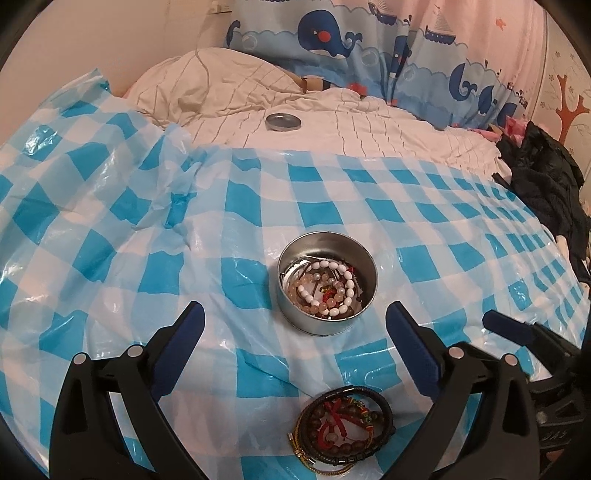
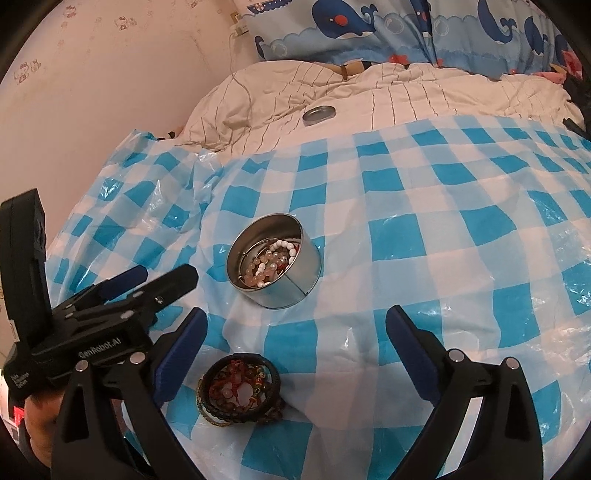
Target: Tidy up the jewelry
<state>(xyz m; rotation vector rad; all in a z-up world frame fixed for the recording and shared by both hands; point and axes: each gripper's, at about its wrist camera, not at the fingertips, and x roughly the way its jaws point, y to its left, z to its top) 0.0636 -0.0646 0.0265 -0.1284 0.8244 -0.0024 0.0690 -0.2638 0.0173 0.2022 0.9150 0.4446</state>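
Note:
A round metal tin (image 1: 327, 316) stands on the blue-checked plastic sheet (image 1: 110, 266). It holds white and peach bead bracelets (image 1: 328, 286). A pile of dark wooden, black and red bracelets (image 1: 343, 428) lies on the sheet in front of it. My left gripper (image 1: 295, 317) is open and empty, just short of the tin, with the pile between its arms. In the right wrist view the tin (image 2: 275, 260) and the pile (image 2: 240, 389) lie ahead to the left. My right gripper (image 2: 295, 325) is open and empty. The left gripper (image 2: 147, 284) shows at the left there.
The tin's lid (image 1: 283, 121) lies on the striped cream duvet (image 1: 369, 125) beyond the sheet. Whale-print bedding (image 1: 332, 33) is at the back. Dark clothes (image 1: 546, 177) are heaped at the right. A wall (image 2: 92, 92) runs along the left.

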